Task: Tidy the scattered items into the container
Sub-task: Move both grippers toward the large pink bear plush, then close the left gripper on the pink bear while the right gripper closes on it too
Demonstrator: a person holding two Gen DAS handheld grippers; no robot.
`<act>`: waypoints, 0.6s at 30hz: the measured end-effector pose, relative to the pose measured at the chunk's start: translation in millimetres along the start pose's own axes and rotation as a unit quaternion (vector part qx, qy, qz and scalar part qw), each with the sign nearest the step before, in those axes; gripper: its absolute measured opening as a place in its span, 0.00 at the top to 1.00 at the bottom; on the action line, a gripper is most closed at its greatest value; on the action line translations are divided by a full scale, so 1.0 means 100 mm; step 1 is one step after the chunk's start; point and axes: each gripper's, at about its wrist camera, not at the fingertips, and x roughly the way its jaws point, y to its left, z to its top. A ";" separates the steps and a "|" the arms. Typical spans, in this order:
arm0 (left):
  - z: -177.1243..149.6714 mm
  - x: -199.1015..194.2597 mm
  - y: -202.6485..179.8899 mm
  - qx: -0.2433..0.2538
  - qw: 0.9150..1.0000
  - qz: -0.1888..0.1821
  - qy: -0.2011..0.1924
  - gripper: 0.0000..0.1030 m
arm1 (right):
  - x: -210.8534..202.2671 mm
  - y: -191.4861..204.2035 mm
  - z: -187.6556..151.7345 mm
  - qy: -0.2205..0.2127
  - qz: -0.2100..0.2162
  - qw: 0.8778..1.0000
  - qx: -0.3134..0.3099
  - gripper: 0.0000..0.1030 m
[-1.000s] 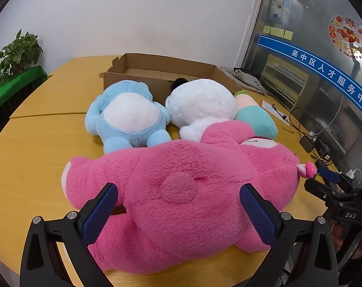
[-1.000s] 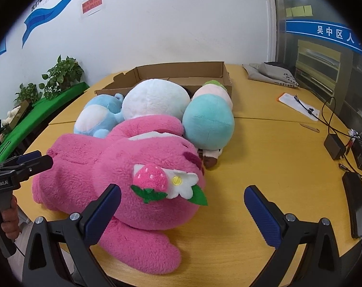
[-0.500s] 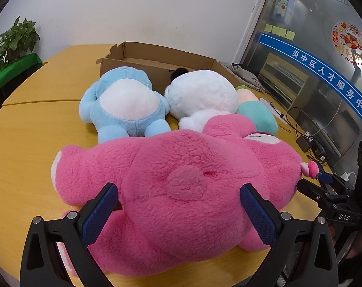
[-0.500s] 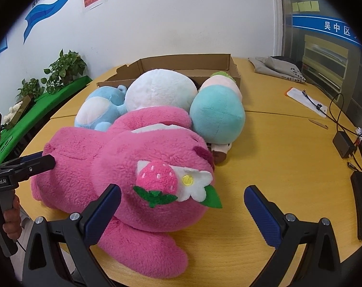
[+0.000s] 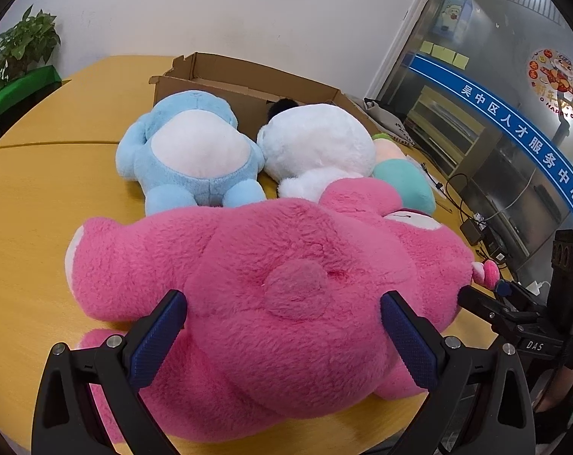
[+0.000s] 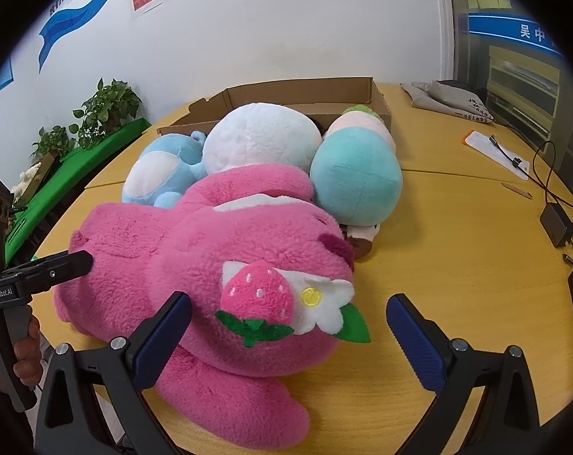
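A big pink plush bear lies on the yellow table, its rump toward my left gripper, which stands open with its fingers either side of the body. My right gripper is open around the bear's head, by the strawberry patch. Behind lie a blue plush, a white plush and a teal plush. The open cardboard box sits behind them at the back.
Cables, a black adapter and papers lie on the table's right side. A grey cloth bag rests at the back right. Potted plants on a green ledge stand to the left. A hand holds the left gripper.
Both grippers have moved forward, closer to the pink bear; it fills more of each view. Their fingers stay open and the toys have not moved.
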 end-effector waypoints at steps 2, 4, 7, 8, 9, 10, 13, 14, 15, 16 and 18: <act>0.00 0.01 0.00 -0.001 1.000 0.000 0.001 0.00 | 0.01 0.00 0.00 0.000 0.001 1.000 -0.001 0.00; 0.00 0.02 0.01 -0.002 1.000 0.000 0.002 0.00 | 0.01 0.00 0.00 0.000 0.000 1.000 -0.002 0.00; 0.00 0.02 0.01 -0.002 1.000 -0.003 0.003 0.00 | 0.02 0.00 0.00 0.001 0.002 1.000 -0.003 0.00; 0.00 0.03 0.02 -0.003 1.000 -0.004 0.004 0.00 | 0.02 0.01 0.00 0.000 0.002 1.000 -0.004 0.00; 0.00 0.03 0.02 -0.005 1.000 -0.006 0.004 0.00 | 0.02 0.01 0.00 0.000 0.002 1.000 -0.005 0.00; 0.00 0.03 0.03 -0.007 1.000 -0.008 0.005 0.00 | 0.03 0.01 0.00 0.000 0.002 1.000 -0.004 0.00; 0.00 0.03 0.05 -0.013 1.000 -0.022 0.009 0.00 | 0.02 0.03 0.01 -0.001 0.009 1.000 -0.006 0.00; 0.00 0.03 0.05 -0.015 0.999 -0.029 0.010 0.00 | 0.02 0.04 0.02 -0.004 0.011 1.000 -0.009 0.00; 0.00 0.04 0.06 -0.017 0.999 -0.035 0.011 0.01 | 0.01 0.05 0.02 -0.006 0.013 1.000 -0.012 0.00; 0.01 0.04 0.06 -0.017 0.999 -0.039 0.013 0.01 | 0.00 0.06 0.03 -0.009 0.014 1.000 -0.015 0.00; 0.02 0.06 0.07 -0.016 0.999 -0.045 0.018 0.04 | -0.01 0.02 0.07 -0.019 0.013 1.000 -0.016 0.00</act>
